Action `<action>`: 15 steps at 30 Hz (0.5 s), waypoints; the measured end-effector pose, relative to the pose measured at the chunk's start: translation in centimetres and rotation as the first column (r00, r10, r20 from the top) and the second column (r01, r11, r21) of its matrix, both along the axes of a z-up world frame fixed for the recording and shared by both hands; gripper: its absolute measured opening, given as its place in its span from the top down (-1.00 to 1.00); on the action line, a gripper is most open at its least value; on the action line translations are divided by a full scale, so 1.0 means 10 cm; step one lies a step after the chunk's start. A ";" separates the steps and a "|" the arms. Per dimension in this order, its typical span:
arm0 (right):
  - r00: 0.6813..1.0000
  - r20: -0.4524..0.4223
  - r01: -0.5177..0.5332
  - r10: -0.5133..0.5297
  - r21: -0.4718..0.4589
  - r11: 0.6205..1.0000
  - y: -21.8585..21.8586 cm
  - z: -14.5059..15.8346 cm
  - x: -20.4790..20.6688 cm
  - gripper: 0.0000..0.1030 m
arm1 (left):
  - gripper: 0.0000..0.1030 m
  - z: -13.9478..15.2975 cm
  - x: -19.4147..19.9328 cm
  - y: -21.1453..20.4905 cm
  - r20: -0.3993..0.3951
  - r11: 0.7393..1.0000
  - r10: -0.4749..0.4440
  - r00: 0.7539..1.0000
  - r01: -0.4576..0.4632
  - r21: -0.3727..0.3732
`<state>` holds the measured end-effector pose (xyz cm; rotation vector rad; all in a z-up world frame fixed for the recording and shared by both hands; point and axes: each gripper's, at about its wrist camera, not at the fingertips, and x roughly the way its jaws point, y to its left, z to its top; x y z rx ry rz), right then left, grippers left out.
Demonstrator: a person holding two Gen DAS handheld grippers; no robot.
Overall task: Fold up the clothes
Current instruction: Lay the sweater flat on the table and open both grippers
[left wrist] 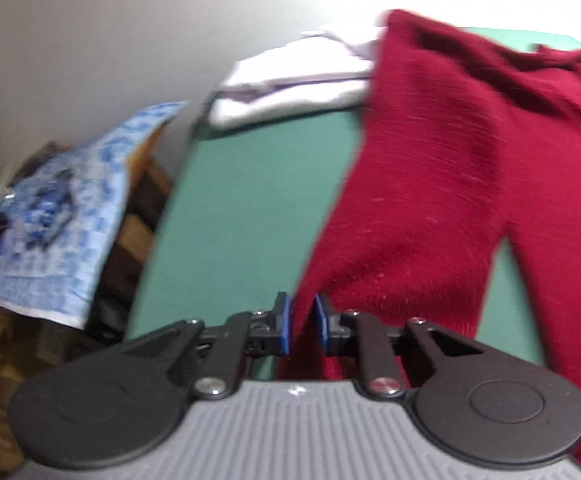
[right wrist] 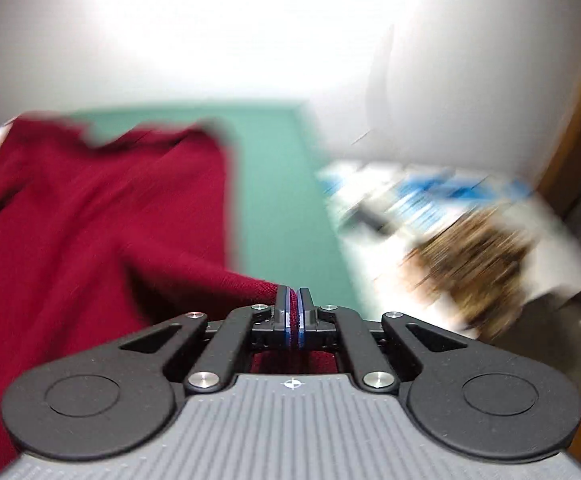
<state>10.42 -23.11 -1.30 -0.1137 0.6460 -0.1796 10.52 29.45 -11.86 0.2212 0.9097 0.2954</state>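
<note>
- Left gripper (left wrist: 301, 322): jaws narrow, blue pads (left wrist: 286, 324) either side of a bunched edge of the red knit garment (left wrist: 442, 184). Fabric fills the gap; looks pinched, though blur hides the exact pad contact.
- Right gripper (right wrist: 293, 318): jaws closed nearly flush, only a thin seam between the blue pads (right wrist: 288, 320). Red knit garment (right wrist: 90, 220) runs into the jaws from 10 o'clock and shows again below the pads, so it is clamped on a thin edge of the fabric.
- Garment, left wrist view: spread on the green table surface (left wrist: 250, 200), running from the gripper at 6 o'clock up to 1 o'clock. It splits into two lobes low down, with green showing between them at 4 o'clock.
- Garment, right wrist view: fills the frame from 7 to 10 o'clock, rumpled top edge near 11 o'clock, green table surface (right wrist: 282, 184) bare to its right.
- Folded white cloth stack (left wrist: 294, 84): at 12 o'clock in the left view, on the far end of the table, touching or just under the garment's left edge; cannot tell which.
- Blue-and-white patterned cloth (left wrist: 58, 216): at 9 o'clock in the left view, off the table, draped over clutter beside it.
- Right view at 3 o'clock: heavy motion blur, blue, white and brown smears; not identifiable.
- White wall (right wrist: 250, 40) behind the table.
</note>
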 end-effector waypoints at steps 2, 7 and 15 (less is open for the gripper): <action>0.978 0.135 0.163 -0.160 -0.010 0.987 -0.30 0.27 0.22 0.94 | 0.61 0.06 0.20 0.25 0.022 0.996 0.072 0.997 -0.073 0.044; 0.939 0.192 0.262 -0.285 0.136 0.955 -0.55 0.52 0.38 -0.07 | 0.28 0.51 0.29 0.57 0.095 0.997 0.080 0.992 -0.080 -0.007; 0.965 -0.090 -0.234 0.246 0.131 0.963 0.40 -0.24 -0.77 -0.03 | -0.61 0.93 -0.67 0.29 0.164 0.991 -0.119 0.979 0.127 -0.035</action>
